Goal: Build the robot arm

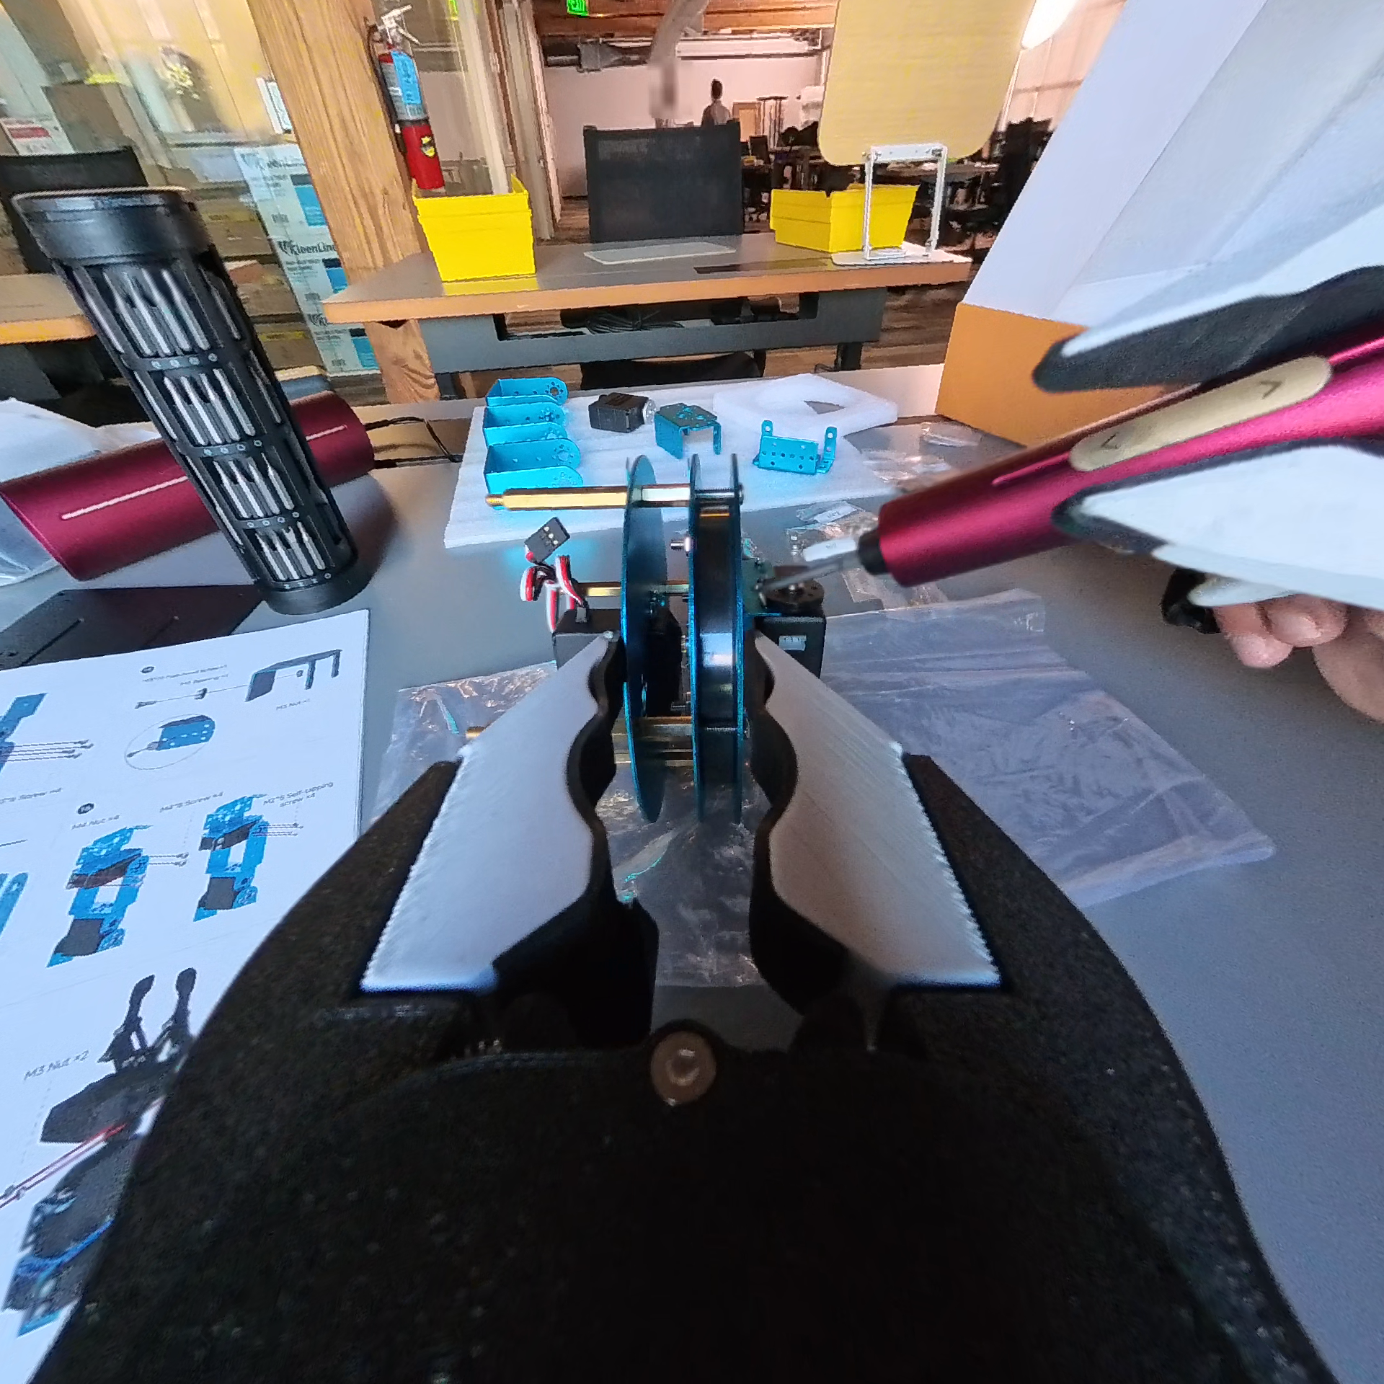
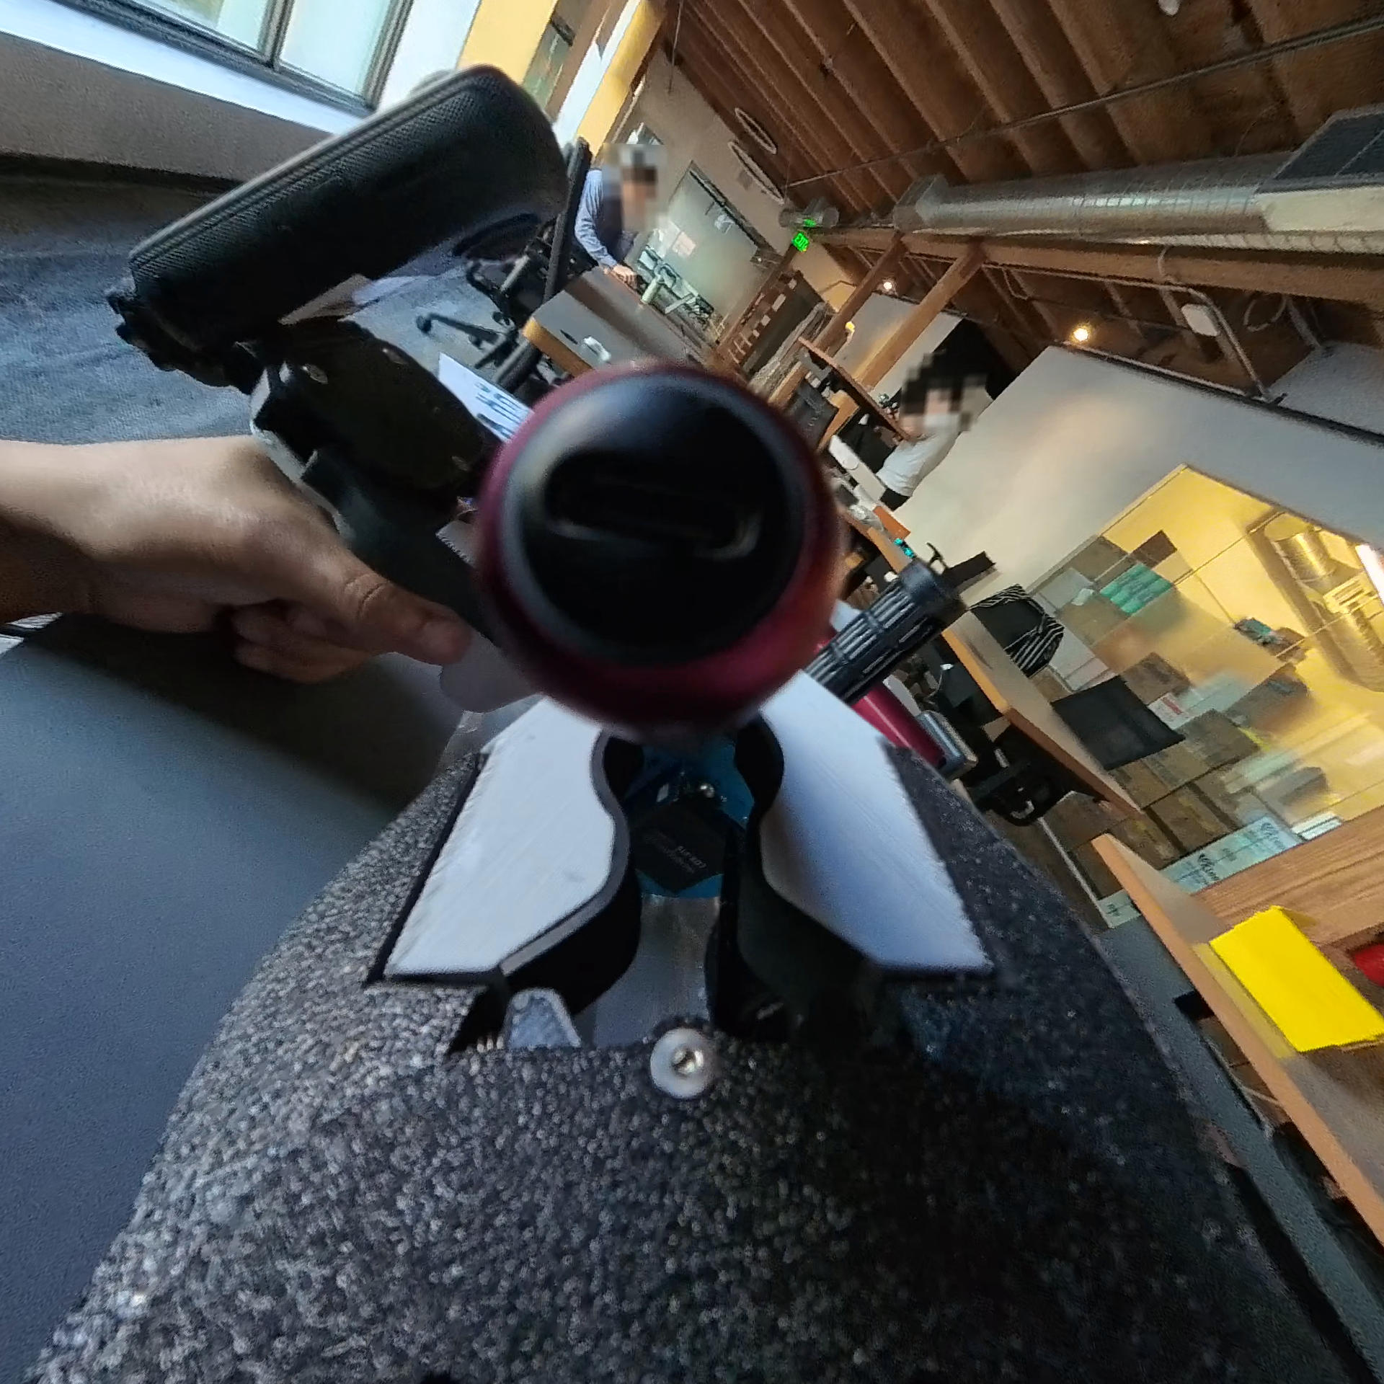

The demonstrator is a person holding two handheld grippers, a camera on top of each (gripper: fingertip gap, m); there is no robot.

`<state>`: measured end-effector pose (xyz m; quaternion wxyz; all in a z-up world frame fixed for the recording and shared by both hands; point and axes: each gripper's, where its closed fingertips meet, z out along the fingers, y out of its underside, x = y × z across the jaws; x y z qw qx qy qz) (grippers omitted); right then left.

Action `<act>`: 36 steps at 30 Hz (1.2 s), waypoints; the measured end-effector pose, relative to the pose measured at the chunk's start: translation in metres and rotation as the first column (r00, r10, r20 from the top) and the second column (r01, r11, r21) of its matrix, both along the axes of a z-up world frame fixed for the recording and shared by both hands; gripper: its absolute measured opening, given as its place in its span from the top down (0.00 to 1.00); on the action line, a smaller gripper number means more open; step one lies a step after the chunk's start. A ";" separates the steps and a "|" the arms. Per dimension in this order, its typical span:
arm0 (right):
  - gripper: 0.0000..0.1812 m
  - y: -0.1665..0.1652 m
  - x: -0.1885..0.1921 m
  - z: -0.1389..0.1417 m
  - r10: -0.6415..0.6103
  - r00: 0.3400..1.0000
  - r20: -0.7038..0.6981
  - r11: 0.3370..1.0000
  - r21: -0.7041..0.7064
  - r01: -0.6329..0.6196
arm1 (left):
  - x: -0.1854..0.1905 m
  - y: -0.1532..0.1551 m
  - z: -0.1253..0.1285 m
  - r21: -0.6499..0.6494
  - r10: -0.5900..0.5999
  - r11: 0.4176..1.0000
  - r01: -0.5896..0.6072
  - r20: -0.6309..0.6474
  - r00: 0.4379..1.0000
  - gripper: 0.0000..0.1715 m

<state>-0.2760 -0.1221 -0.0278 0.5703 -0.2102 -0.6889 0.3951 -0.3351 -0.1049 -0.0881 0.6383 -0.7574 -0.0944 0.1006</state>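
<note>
Only left view shows screwdriver (image 1: 1063,502) tip meeting disc assembly (image 1: 685,644).

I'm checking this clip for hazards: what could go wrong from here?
The left gripper clamps only the blue disc assembly's edges, so pressure from the red electric screwdriver could twist it loose. The thin bit meets the part at a slant and may slip. The servo wires dangle near the fingers.

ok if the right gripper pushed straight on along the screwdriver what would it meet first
Most likely the black servo at the blue disc assembly: the screwdriver held by the right gripper already has its bit tip right there. Actual contact is unclear.
</note>
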 end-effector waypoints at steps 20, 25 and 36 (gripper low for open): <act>0.89 0.000 -0.003 -0.008 -0.006 0.999 0.041 0.999 0.035 0.005 | 0.000 0.000 0.000 -0.001 0.005 1.000 -0.005 -0.004 1.000 0.82; 0.90 0.002 -0.004 -0.008 -0.016 0.999 0.037 0.999 0.051 0.014 | 0.000 0.000 0.000 -0.001 0.005 1.000 -0.005 -0.005 1.000 0.82; 0.90 -0.003 -0.003 -0.012 -0.030 0.999 0.021 0.985 0.172 0.026 | 0.000 0.000 0.000 -0.001 0.005 1.000 -0.005 -0.007 1.000 0.82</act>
